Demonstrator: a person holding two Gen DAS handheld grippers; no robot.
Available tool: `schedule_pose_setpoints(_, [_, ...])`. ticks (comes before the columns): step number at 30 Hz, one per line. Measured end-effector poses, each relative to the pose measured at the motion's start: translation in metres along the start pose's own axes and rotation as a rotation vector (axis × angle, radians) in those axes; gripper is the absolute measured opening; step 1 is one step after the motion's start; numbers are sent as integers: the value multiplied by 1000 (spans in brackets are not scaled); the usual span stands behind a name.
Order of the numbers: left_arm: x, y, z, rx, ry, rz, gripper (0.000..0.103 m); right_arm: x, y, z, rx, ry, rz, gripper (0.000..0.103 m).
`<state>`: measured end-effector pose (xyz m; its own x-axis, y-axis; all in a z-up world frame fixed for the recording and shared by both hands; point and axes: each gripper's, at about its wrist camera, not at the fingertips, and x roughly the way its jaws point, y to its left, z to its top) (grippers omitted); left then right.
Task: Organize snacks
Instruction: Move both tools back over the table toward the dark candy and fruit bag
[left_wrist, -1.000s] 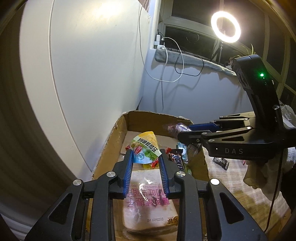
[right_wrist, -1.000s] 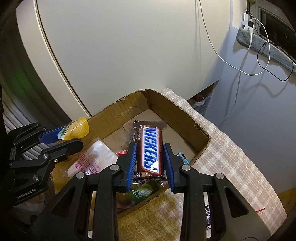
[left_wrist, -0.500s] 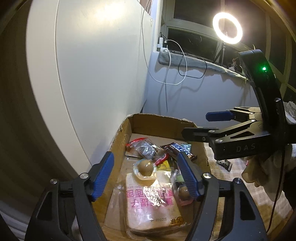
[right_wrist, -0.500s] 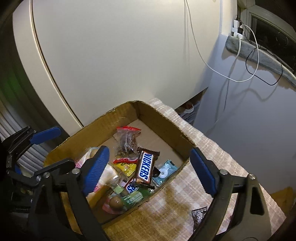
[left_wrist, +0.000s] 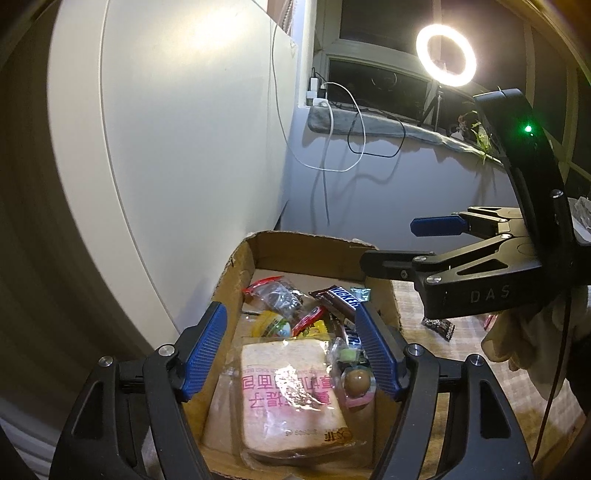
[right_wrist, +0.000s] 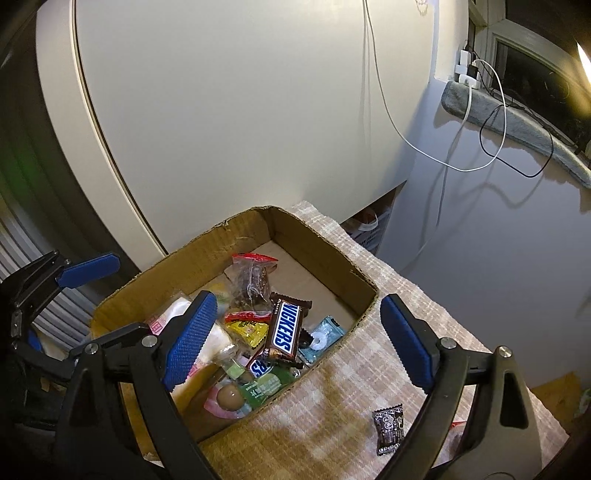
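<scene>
Checked cloth; Snickers bar lengthwise boxward.

brown cardboard box on a beige-and-white checked cloth. dark brown snickers bar with blue-and-white lettering. yellow packet, clear bag with red top, pale blue candy wrapper, black patterned sachet. tan bread slice in clear wrap with pink print. black grippers with blue ridged pads. white ring light.
</scene>
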<state>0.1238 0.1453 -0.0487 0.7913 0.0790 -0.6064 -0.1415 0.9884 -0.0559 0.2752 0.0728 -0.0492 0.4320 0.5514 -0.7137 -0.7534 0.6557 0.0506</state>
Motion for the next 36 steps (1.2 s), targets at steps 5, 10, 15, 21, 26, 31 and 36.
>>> schedule_pose_setpoints(5, [-4, -7, 2, 10, -10, -7, 72, -11, -3, -4, 6, -13, -6, 92])
schedule_pose_setpoints(10, [-8, -19, 3, 25, -18, -17, 72, -27, -9, -13, 15, -26, -15, 92])
schedule_pose_setpoints(15, [-9, -34, 4, 41, -19, -34, 72, -43, -21, -25, 33, -36, -26, 92])
schedule_pose_setpoints(21, [-8, -52, 1, 52, -13, -66, 72, -67, -46, -45, 65, -47, -60, 92])
schedule_pose_setpoints(26, [-5, -72, -1, 67, -2, -103, 72, -86, -78, -65, 114, -45, -103, 92])
schedule_pose_setpoints(31, [-1, -93, -4, 74, 15, -147, 72, -98, -108, -89, 157, -22, -138, 92])
schedule_pose_setpoints(36, [6, -119, -12, 92, 50, -192, 72, -101, -133, -108, 198, 3, -158, 92])
